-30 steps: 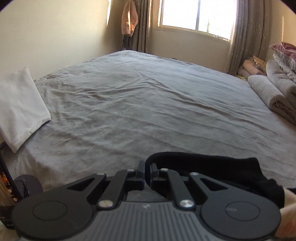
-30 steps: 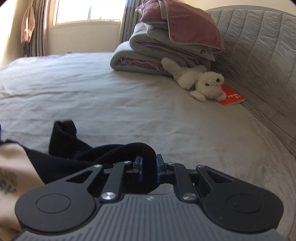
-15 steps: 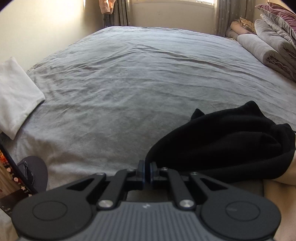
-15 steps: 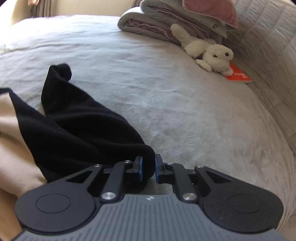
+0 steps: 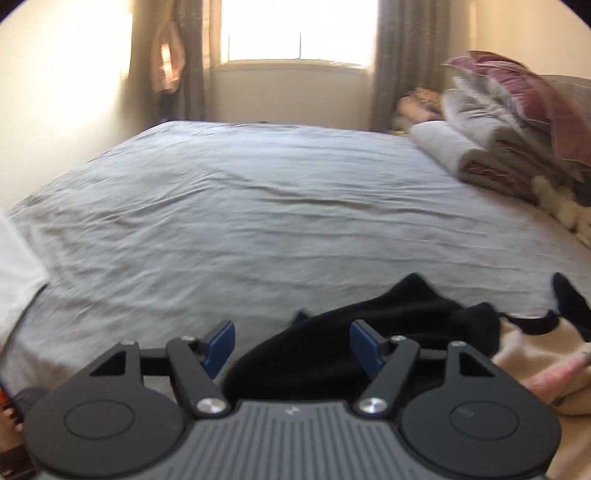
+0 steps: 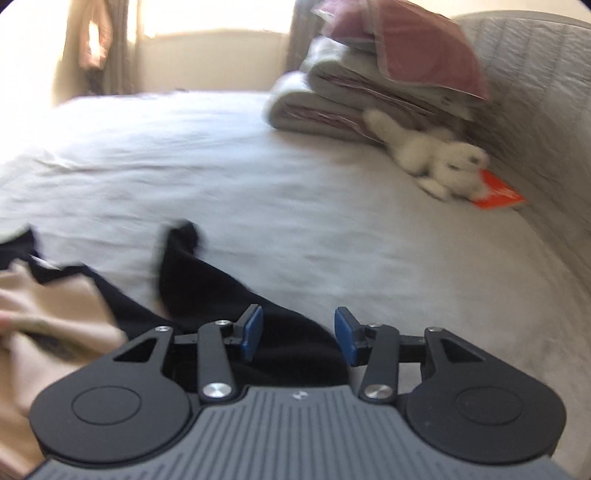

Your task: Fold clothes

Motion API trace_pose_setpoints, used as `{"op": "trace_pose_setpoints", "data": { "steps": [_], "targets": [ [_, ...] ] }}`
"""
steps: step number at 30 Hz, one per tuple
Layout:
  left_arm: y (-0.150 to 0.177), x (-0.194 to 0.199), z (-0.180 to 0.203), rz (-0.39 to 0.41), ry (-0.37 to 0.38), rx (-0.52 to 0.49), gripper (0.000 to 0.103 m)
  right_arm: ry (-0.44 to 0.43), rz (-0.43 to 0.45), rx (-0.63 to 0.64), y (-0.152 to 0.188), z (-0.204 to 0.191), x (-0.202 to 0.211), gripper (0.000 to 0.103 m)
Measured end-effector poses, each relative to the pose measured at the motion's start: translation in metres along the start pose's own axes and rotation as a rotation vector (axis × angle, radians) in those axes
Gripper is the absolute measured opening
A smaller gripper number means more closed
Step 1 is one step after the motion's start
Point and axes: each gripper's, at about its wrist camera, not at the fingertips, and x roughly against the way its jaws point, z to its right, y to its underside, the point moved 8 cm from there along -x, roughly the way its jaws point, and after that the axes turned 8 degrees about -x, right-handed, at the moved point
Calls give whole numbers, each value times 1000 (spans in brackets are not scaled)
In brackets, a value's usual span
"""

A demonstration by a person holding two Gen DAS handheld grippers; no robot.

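The black garment [image 5: 373,332] lies crumpled at the near edge of the bed, part of it resting on a beige garment [image 5: 532,354] beside it. In the left wrist view the left gripper [image 5: 291,345] has just been opening: its blue pads stand wide apart, and a rounded fold of the black cloth sits in the gap between them without being pressed by either pad. In the right wrist view the right gripper [image 6: 295,334] has likewise just been opening, though less widely; a bulge of the black garment [image 6: 236,306] fills much of the space between its pads, and whether the left pad brushes the cloth cannot be told. The grey bedsheet [image 5: 258,206] is wrinkled and spreads across the whole bed. A folded white cloth [image 5: 14,284] lies at the left edge. Stacked quilts [image 6: 373,81] sit by the quilted headboard [image 6: 546,96], with a white plush toy [image 6: 439,158] and an orange booklet [image 6: 498,194] before them. A bright window [image 5: 299,29] with grey curtains [image 5: 391,62] stands beyond the bed.
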Motion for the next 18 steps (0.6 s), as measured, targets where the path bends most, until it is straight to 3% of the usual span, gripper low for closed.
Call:
{"op": "trace_pose_setpoints", "data": {
  "steps": [6, 13, 18],
  "targets": [
    [2, -37, 59, -13, 142, -119, 69, -187, -48, 35, -1, -61, -17, 47],
    [11, -60, 71, -20, 183, -131, 63, -233, -86, 27, 8, -86, -45, 47],
    [16, -65, 71, -49, 228, -112, 46, -234, -143, 75, 27, -91, -65, 48]
  ]
}}
